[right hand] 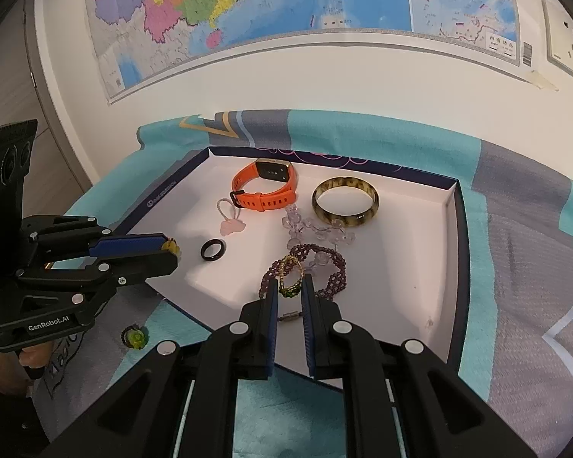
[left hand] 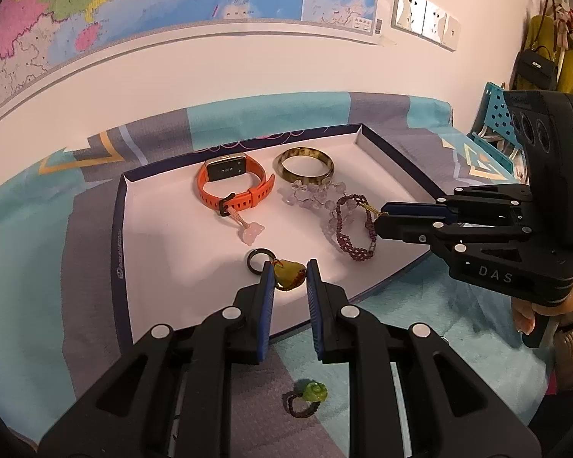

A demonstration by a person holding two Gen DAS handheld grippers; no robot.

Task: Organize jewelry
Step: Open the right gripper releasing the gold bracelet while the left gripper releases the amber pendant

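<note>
The white tray (left hand: 164, 252) holds one orange watch (left hand: 231, 183), one mottled bangle (left hand: 303, 164), one clear bead bracelet (left hand: 313, 194), one purple bead bracelet (left hand: 349, 229), one pink charm (left hand: 250, 233) and one black ring (left hand: 259, 260). Over its near edge, the left gripper (left hand: 290, 280) pinches one amber pendant (left hand: 289, 276), and the right gripper (right hand: 289, 286) clamps what looks like one small gold-and-green bead ring (right hand: 289, 276). One green-stone ring (left hand: 309, 397) lies on the cloth (left hand: 26, 305) outside the tray.

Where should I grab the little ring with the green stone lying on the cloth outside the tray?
Probably pinch the green stone from above. It stands proud of the cloth, while the dark beaded band lies flat and looks too thin to catch.
</note>
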